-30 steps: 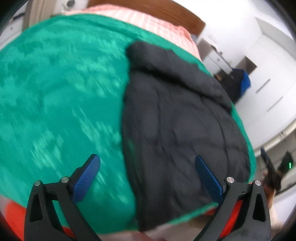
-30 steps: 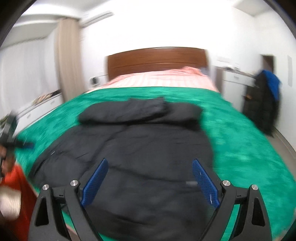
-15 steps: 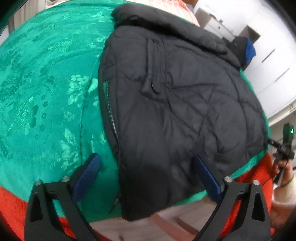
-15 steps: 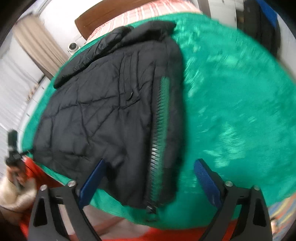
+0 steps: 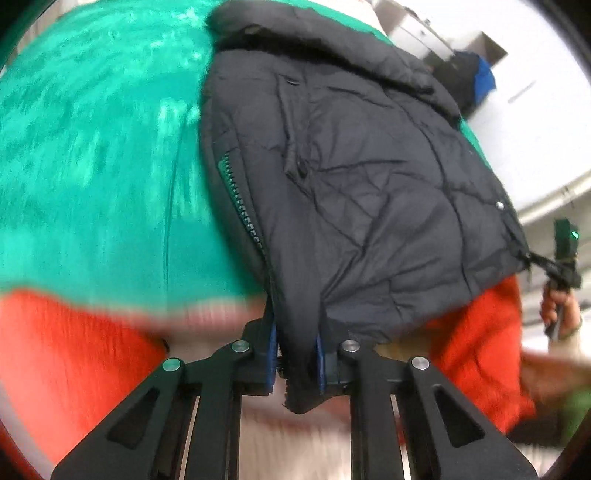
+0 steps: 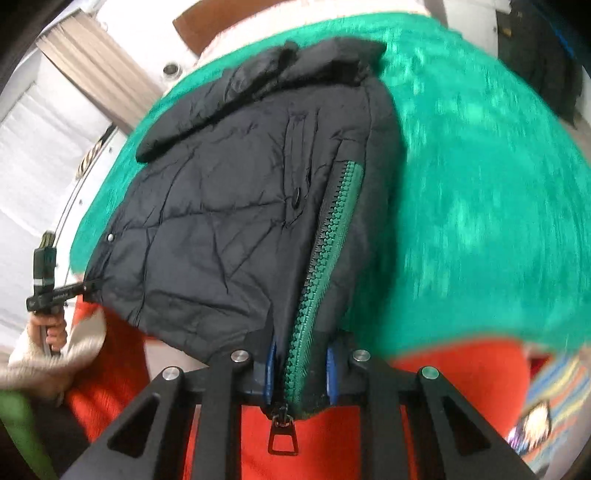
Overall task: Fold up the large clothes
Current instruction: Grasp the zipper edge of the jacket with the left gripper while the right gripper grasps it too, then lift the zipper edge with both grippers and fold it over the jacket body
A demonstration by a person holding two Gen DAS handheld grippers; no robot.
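Note:
A black puffer jacket [image 5: 369,184] lies on the green bedspread [image 5: 92,166], collar at the far end. My left gripper [image 5: 297,363] is closing its jaws, and the blue pads press on the jacket's near hem corner beside the zipper edge. In the right wrist view the jacket [image 6: 229,221] shows its green zipper [image 6: 325,258]. My right gripper [image 6: 301,373] is closing too, pads clamped on the hem at the zipper's lower end, with the zipper pull [image 6: 282,432] dangling below. Each gripper also appears in the other view, pinching the opposite hem corner: right gripper [image 5: 535,260], left gripper [image 6: 86,286].
Red fabric [image 5: 55,369] covers the bed's near edge under both grippers. A wooden headboard [image 6: 192,26] and a beige curtain [image 6: 92,74] stand beyond the bed. A dark coat with blue [image 5: 476,81] hangs by white cupboards. A person's hand [image 6: 48,332] holds the left gripper.
Both grippers tilted down and came in to the jacket's near hem. Their jaws went from wide open to clamped on the two hem corners.

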